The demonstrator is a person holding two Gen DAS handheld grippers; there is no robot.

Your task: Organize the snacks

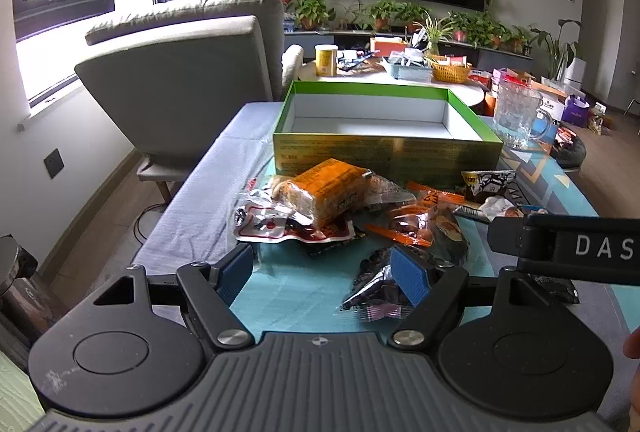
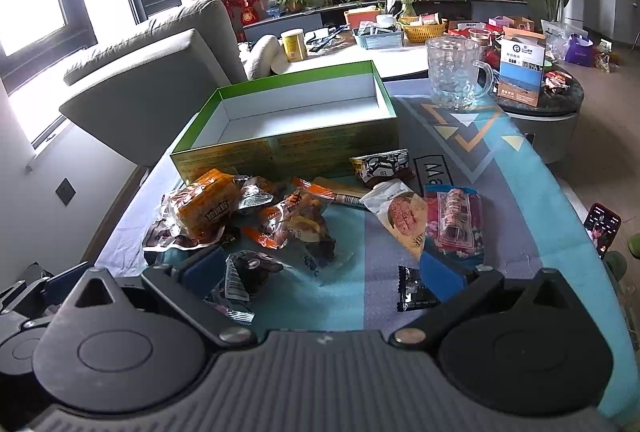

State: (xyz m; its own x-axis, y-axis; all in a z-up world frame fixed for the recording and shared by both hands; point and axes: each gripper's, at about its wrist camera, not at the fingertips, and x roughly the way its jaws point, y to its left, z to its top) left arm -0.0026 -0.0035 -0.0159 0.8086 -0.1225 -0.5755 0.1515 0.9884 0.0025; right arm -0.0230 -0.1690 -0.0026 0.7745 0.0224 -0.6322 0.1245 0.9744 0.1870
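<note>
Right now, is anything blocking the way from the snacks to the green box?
Nothing visible blocks it. The green box is open and empty, right behind the snack pile. Only its near wall stands between them, so snacks must go up and over it.

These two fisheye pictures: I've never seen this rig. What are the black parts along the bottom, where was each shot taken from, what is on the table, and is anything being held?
No robot here: a person carries a two-finger gripper in each hand, with a camera on each looking forward along its fingers. The black parts are the grippers themselves. One picture looks over the left gripper, the other over the right gripper. Both stand open and hold nothing. On the patterned tablecloth lies a heap of wrapped snacks, among them an orange packet and a pink biscuit packet. Behind them is an empty green box, and beside it a clear glass mug.
</note>
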